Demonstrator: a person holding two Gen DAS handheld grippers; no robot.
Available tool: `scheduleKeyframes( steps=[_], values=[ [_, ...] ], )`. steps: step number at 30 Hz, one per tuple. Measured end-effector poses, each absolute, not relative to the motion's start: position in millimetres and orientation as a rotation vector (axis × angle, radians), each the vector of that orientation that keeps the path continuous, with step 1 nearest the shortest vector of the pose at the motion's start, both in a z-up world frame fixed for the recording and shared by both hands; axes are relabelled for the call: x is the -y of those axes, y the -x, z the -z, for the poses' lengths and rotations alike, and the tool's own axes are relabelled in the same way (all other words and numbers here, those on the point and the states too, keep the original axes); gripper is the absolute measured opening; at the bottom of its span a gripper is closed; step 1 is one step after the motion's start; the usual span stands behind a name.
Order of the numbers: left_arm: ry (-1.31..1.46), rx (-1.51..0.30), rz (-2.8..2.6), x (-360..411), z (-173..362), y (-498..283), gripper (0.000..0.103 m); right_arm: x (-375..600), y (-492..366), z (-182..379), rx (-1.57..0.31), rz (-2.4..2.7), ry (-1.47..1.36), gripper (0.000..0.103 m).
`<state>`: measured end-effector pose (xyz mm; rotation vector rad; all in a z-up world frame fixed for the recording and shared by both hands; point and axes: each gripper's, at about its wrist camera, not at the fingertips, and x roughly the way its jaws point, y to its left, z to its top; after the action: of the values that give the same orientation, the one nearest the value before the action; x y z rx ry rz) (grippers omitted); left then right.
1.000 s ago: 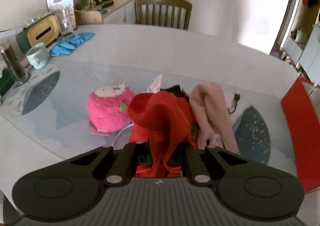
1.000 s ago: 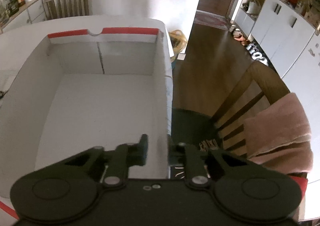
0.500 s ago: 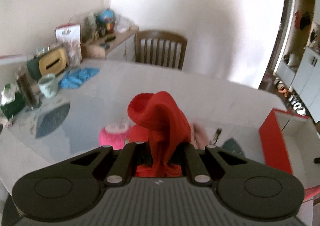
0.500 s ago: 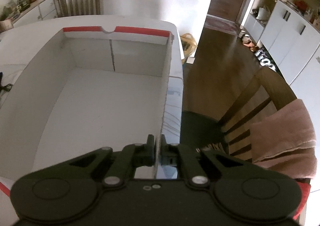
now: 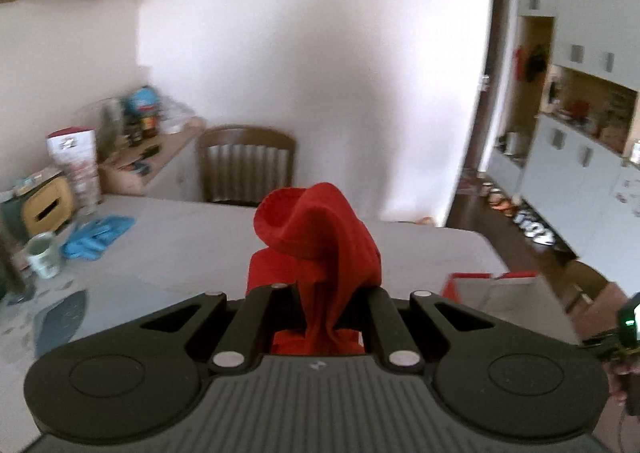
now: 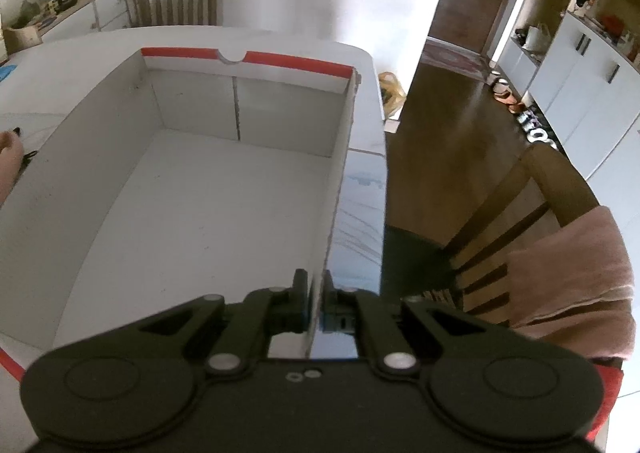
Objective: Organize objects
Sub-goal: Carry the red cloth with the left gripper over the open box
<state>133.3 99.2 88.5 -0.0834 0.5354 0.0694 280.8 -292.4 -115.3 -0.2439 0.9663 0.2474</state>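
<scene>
My left gripper (image 5: 332, 293) is shut on a red garment (image 5: 324, 245) and holds it high above the table (image 5: 192, 245); the cloth bunches up over the fingers and hangs down between them. A white box with a red rim (image 6: 200, 189) stands open and empty on the table; its corner shows low right in the left wrist view (image 5: 492, 289). My right gripper (image 6: 316, 297) is shut on the box's right wall (image 6: 340, 173), one finger inside and one outside.
Blue gloves (image 5: 98, 235), a pale green mug (image 5: 42, 255) and a yellow tissue box (image 5: 42, 209) sit at the table's left. A wooden chair (image 5: 246, 169) stands behind the table. Another chair with a pink towel (image 6: 572, 273) stands right of the box.
My left gripper lifted the red garment up off the pile; the pink plush and pink cloth dropped out of view. My right gripper closed on the box wall.
</scene>
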Motion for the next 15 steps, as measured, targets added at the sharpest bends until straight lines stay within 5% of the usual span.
scheduleKeyframes(
  steps=[15],
  values=[
    [0.027, -0.342, 0.251, -21, -163, -179, 0.006, 285, -274, 120, -0.960, -0.251, 0.262, 0.004]
  ],
)
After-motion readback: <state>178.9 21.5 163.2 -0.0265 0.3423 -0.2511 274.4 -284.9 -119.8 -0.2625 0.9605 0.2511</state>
